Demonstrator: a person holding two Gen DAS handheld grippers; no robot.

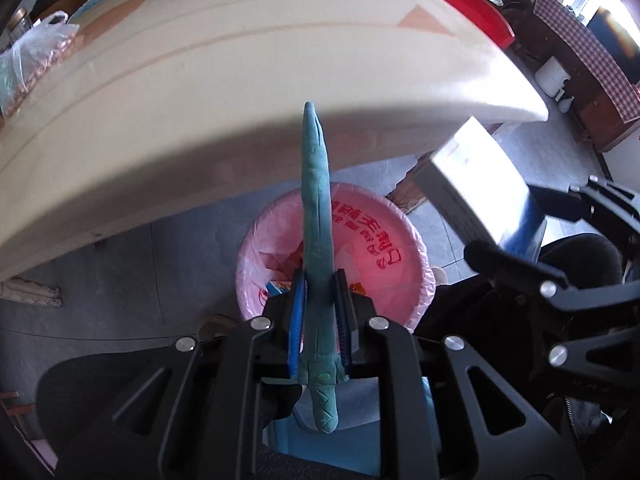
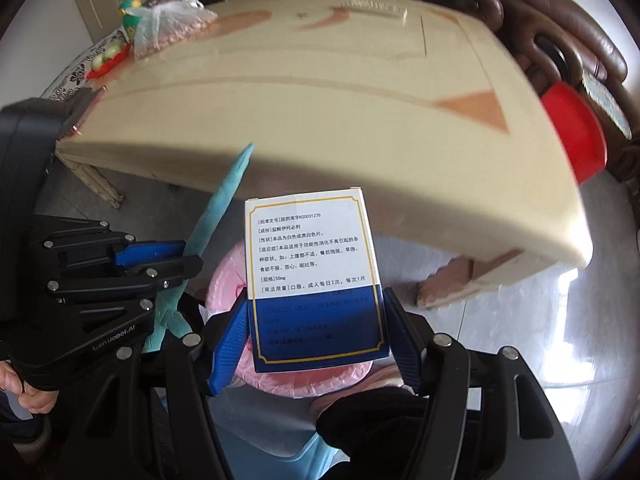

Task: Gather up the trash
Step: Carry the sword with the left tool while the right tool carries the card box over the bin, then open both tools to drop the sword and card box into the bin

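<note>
Below the counter sat the pink-lined bin; left claw pinched a soft teal cloth strip, right claw clamped a light, crushable medicine box by its sides.

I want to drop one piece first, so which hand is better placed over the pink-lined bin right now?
Probably left. Its gripper holds the teal wrapper almost centred over the pink-lined bin. The right gripper holds the medicine box above the bin's edge.

Left tongs clamp a teal cloth strip at frame centre, above a pink-lined bin. Right tongs grip a white box at right.
</note>
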